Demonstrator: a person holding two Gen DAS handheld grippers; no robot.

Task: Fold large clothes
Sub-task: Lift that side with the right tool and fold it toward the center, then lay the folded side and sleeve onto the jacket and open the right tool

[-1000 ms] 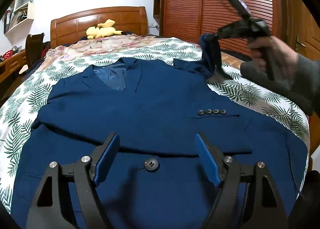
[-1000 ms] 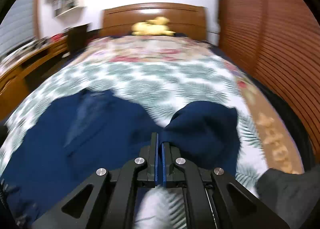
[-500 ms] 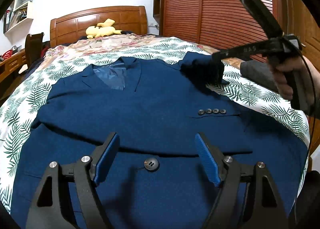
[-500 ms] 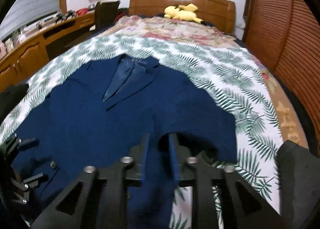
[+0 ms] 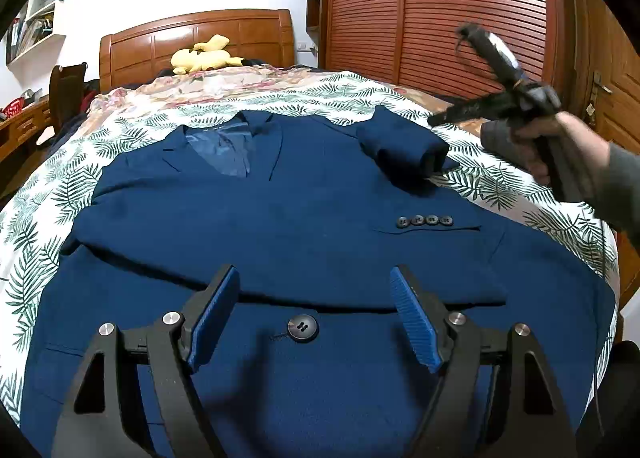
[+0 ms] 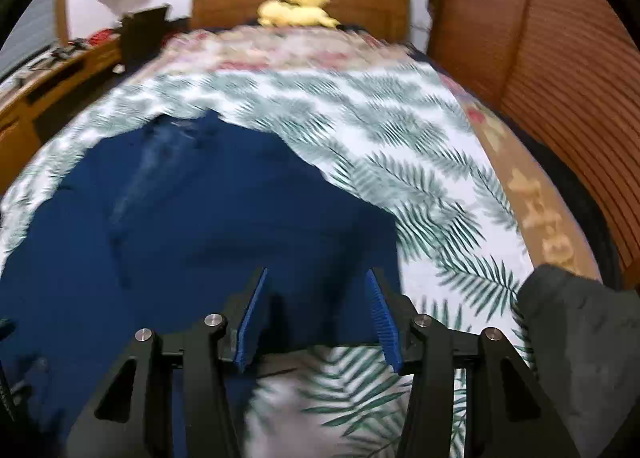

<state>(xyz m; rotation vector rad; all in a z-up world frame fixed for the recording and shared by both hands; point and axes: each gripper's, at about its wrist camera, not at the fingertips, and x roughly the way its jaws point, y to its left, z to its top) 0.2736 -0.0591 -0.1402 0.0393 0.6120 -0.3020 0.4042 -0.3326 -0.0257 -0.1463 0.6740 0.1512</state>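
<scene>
One navy jacket (image 5: 304, 225) lies face-up on the bed (image 5: 500, 185), its sleeve (image 5: 404, 145) folded onto the shoulder. Both grippers, left (image 5: 314, 316) and right (image 6: 318, 316), have wide, empty fingers. Advice: smooth the sleeve flat before folding the body.

Right gripper (image 6: 316, 314) now spread wide, no cloth between its fingers; a second ago it pinched the sleeve fold (image 5: 404, 145). That fold now lies dropped on the jacket (image 5: 280, 225), gripper lifted clear beside it.
</scene>
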